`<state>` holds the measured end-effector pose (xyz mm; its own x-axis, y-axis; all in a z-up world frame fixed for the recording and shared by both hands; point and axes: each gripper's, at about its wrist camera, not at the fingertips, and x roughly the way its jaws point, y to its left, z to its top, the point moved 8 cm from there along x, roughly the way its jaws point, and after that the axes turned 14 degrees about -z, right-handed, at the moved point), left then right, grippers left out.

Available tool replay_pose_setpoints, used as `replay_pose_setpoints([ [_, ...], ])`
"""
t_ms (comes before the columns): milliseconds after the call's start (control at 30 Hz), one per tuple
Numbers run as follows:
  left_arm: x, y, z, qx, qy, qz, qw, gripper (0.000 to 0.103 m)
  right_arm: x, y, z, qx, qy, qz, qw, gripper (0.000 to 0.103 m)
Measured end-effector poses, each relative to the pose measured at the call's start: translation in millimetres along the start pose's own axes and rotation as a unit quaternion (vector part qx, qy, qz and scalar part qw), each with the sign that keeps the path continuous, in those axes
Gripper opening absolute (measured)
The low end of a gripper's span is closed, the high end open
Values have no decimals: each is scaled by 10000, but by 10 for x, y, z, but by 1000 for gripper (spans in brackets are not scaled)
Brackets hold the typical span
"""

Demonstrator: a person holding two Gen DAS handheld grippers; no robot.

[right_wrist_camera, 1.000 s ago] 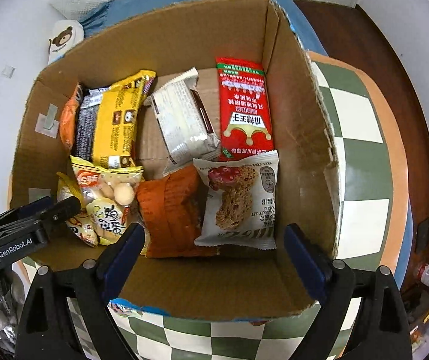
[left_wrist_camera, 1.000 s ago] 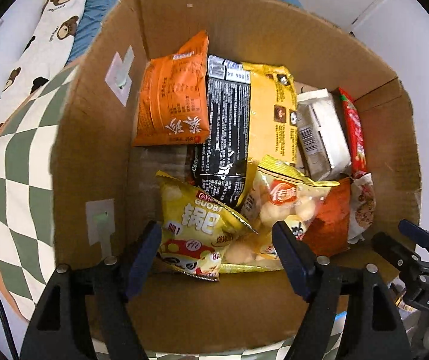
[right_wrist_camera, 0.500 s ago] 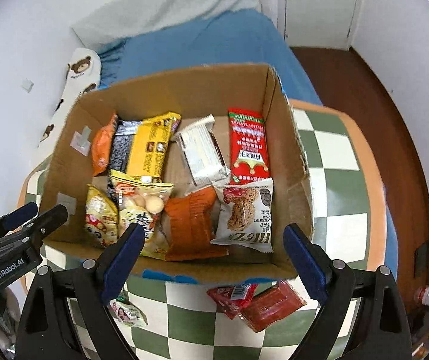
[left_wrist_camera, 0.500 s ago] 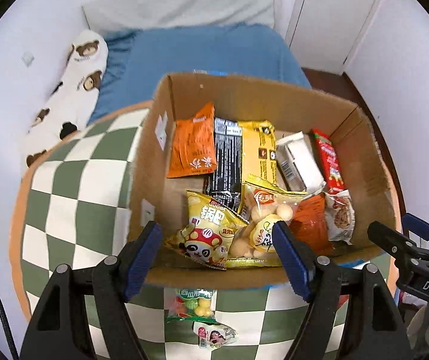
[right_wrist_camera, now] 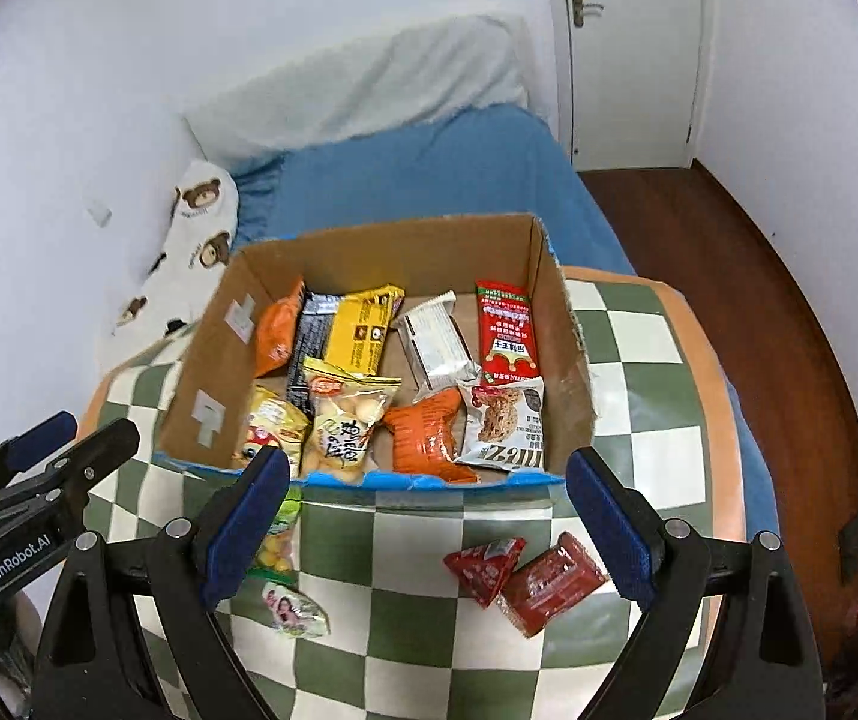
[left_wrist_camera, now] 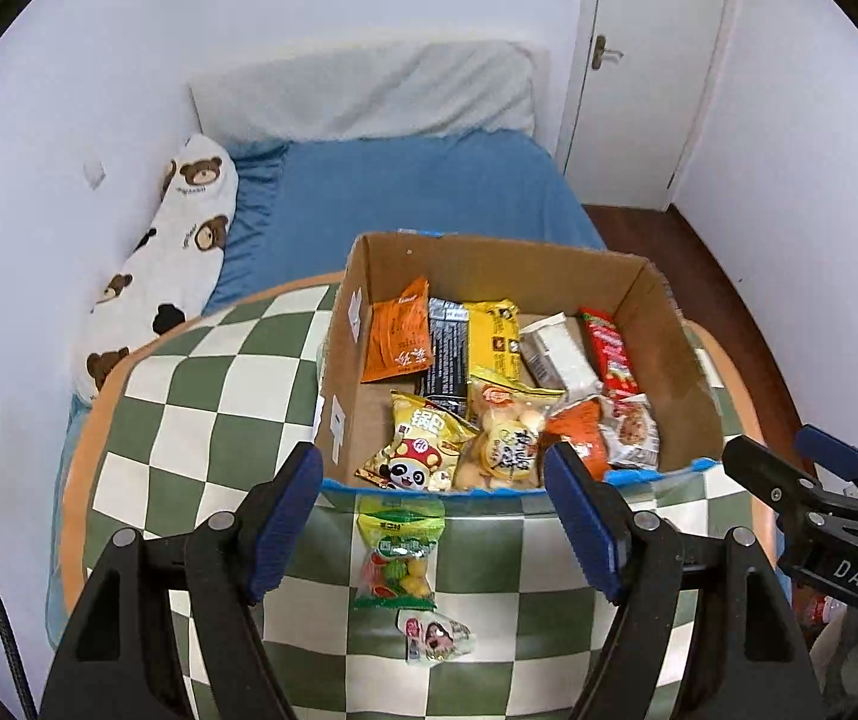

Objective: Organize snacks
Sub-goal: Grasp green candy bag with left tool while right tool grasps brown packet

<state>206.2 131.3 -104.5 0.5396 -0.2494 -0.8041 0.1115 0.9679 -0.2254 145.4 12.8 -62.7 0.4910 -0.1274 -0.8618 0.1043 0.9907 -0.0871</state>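
A cardboard box (left_wrist_camera: 657,324) (right_wrist_camera: 573,360) holds several snack packets on the green-and-white checkered table (left_wrist_camera: 201,396) (right_wrist_camera: 639,360). On the table in front of the box lie a green candy bag (left_wrist_camera: 398,552) (right_wrist_camera: 276,546) and a small white packet (left_wrist_camera: 435,639) (right_wrist_camera: 294,609). Two red packets (right_wrist_camera: 525,576) lie at the front right. My left gripper (left_wrist_camera: 435,516) is open and empty, above the green bag. My right gripper (right_wrist_camera: 429,528) is open and empty, left of the red packets.
A bed with a blue sheet (left_wrist_camera: 405,192) and a bear-print pillow (left_wrist_camera: 171,252) stands behind the table. A white door (left_wrist_camera: 651,60) and a wooden floor (right_wrist_camera: 759,276) are at the right. White walls close in on the left.
Both grippers have pulled back and up from over the box. The table front with its loose packets has come into view. Both stay open and empty.
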Motion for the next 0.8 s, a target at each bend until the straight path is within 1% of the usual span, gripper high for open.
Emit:
replay_pose_setpoints([
  [67, -127, -49, -13, 60, -99, 36, 9999, 75, -121, -35, -43, 95, -62, 55, 9999, 96],
  [200, -349, -134, -62, 95, -294, 17, 9995, 75, -400, -111, -119, 142, -306, 5, 9994, 96],
  [333, -456, -196, -153, 38, -328, -35, 9994, 75, -596, -171, -185, 198, -419, 11, 9989, 96],
  [433, -449, -199, -277, -105, -276, -51, 9996, 75, -631, -232, -275, 267, -364, 74, 9990, 96],
  [567, -247, -99, -593, -448, 101, 0, 9989, 75, -394, -352, -547, 436, 133, 248, 9987, 96],
  [600, -164, -43, -700, -560, 248, 53, 9981, 75, -250, -408, -664, 499, 365, 284, 9977, 96],
  [633, -112, -6, -787, -642, 343, 78, 9973, 75, -158, -444, -734, 566, 502, 305, 9967, 96],
  [733, 152, 178, -1103, -981, 729, 243, 9922, 75, 322, -657, -1017, 975, 1113, 369, 9883, 93],
  [767, 252, 255, -1218, -1152, 893, 279, 9889, 75, 496, -726, -1101, 1138, 1303, 417, 9840, 84],
  [800, 333, 325, -1317, -1327, 1021, 309, 9854, 75, 695, -803, -1194, 1333, 1504, 478, 9784, 72],
])
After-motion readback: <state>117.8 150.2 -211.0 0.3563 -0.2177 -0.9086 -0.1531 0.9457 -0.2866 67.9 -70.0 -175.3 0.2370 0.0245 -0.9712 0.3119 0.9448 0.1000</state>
